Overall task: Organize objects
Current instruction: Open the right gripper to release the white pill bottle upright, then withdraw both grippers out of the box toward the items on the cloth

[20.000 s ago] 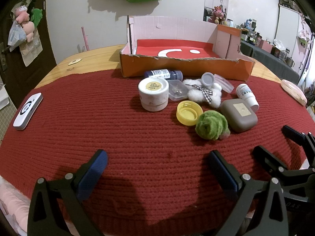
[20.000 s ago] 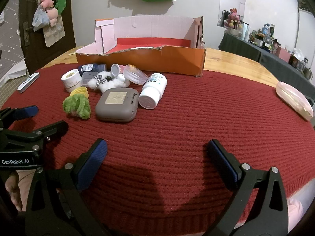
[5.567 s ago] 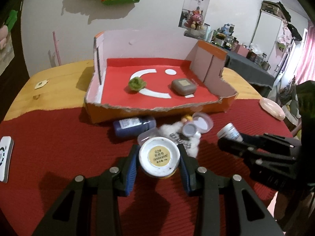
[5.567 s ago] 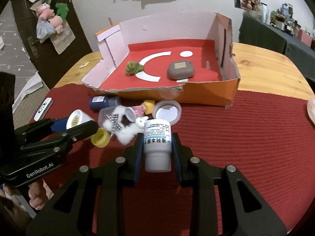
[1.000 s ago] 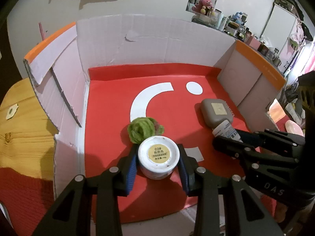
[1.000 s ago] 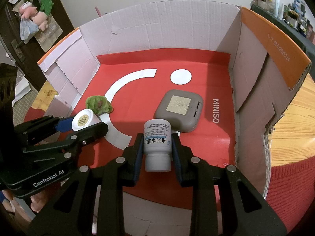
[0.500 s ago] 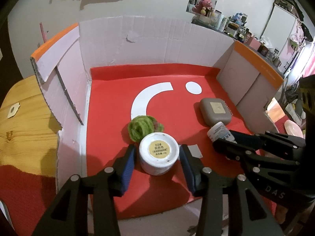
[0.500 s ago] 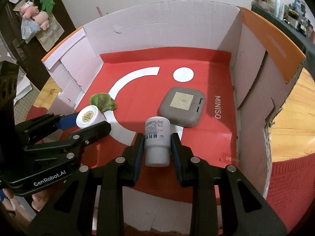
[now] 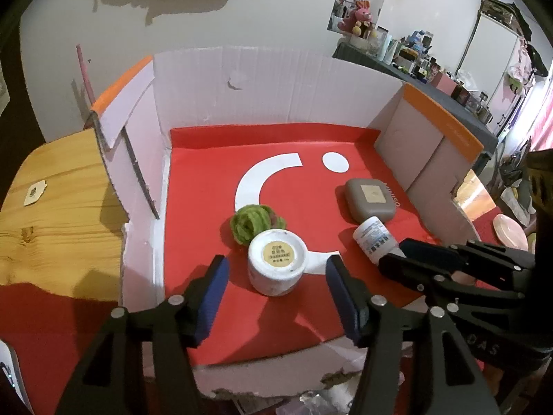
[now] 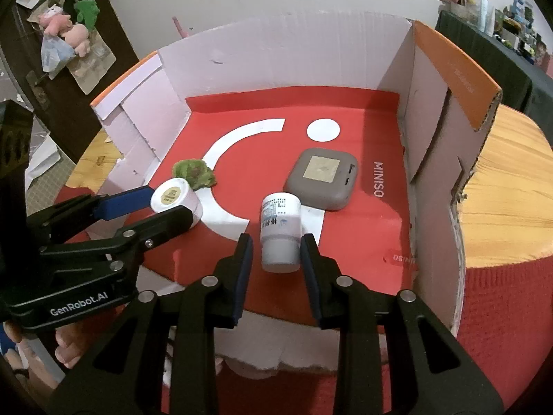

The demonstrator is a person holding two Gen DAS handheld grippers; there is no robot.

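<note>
A white jar with a tan lid label (image 9: 278, 254) stands on the red floor of the cardboard box (image 9: 262, 86), just in front of a green plush (image 9: 250, 223). My left gripper (image 9: 276, 266) straddles the jar, jaws opening, with red floor showing on both sides. A white pill bottle (image 10: 280, 231) lies on the box floor next to a grey case (image 10: 321, 176). My right gripper (image 10: 274, 242) flanks the bottle, jaws opening slightly, with a narrow gap at the left pad. The right wrist view also shows the left gripper (image 10: 166, 204) and the jar (image 10: 172, 193).
The box (image 10: 276, 52) has tall white walls at the back and sides and a torn low front edge. It rests on a wooden table (image 9: 58, 207) with a red knitted mat (image 10: 501, 311). A pink dish (image 9: 509, 230) lies to the right. A hand (image 10: 65, 349) holds the left gripper.
The left jaws have spread away from the jar, which now stands free on the box floor. The bottle has tipped down onto the floor and sits looser between the right fingers.
</note>
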